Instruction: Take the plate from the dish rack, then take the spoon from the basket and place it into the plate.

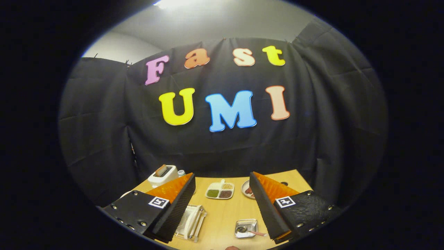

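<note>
While we held the gripper (222, 194) above the table (222, 211), jaws wide and empty, dish rack (190, 222) with plate (190, 218) below, basket (246, 228) with spoon (250, 231).

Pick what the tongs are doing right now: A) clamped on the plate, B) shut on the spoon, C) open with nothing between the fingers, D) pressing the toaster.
C: the tongs stand open over the table, with nothing between the fingers.
</note>
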Demonstrator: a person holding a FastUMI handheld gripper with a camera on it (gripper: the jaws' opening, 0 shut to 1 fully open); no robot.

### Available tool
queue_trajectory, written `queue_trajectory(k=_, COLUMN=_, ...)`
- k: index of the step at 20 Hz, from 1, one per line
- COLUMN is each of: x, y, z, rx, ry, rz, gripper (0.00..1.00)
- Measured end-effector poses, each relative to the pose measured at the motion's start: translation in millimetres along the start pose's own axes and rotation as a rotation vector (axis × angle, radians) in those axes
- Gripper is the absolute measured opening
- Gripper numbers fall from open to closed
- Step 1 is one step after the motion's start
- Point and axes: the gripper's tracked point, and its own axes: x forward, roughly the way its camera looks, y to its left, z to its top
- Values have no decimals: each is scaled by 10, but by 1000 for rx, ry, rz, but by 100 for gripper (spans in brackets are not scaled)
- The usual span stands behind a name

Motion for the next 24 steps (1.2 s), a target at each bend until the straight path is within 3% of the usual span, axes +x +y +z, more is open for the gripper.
queue_trajectory(k=9, x=497, y=1077, z=-1148, rx=63, ry=519, rz=160, gripper=96)
queue_trajectory(k=13, x=704, y=1328, z=-1552, rx=141, ry=645, rz=137, gripper=99)
queue_trajectory(k=17, x=993, y=1548, z=-1847, rx=125, ry=726, rz=110, gripper=99)
queue_trajectory(k=23, x=1314, y=1531, z=-2334, rx=83, ry=808, rz=-49, gripper=98)
queue_trajectory(k=24, x=1317, y=1555, z=-2432, rx=85, ry=825, rz=-64, gripper=84)
